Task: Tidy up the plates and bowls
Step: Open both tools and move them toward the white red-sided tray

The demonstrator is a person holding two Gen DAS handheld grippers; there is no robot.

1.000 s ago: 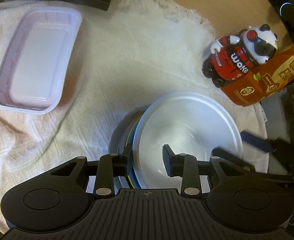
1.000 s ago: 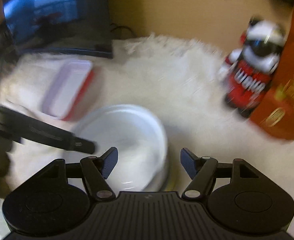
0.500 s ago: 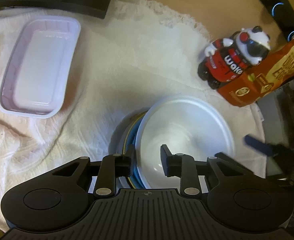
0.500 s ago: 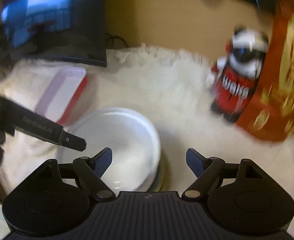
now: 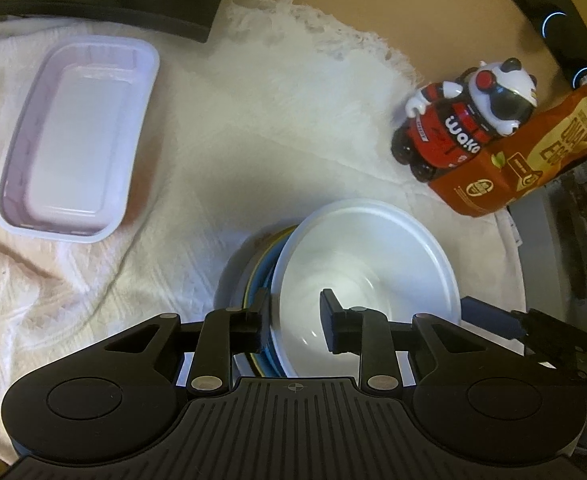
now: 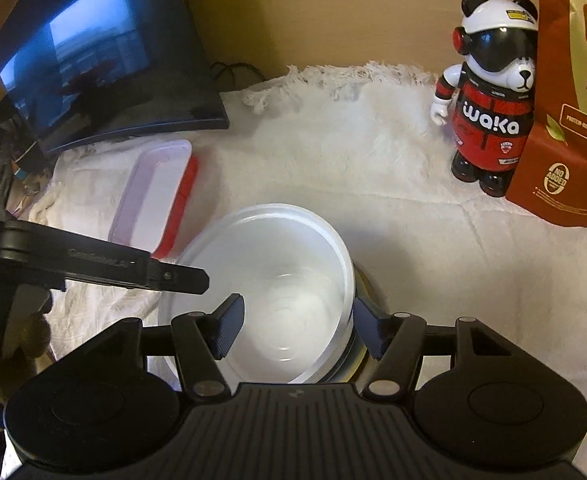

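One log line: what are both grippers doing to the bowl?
left gripper: shut on bowl rim | right gripper: closing around bowl

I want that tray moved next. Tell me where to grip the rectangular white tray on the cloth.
Grip the white tray by its raised rim on a long side, coming from above with one finger inside and one outside: it lies flat and empty, and the thin lip suits a pinch.

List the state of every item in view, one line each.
White plastic bowl: upright, empty, nested on stacked dishes.
Rectangular white plastic tray: upright, empty, on the cloth.
Panda figurine: standing.
Red snack bag: upright.
Left gripper: astride the bowl's rim.
Right gripper: closing across the bowl's rim.
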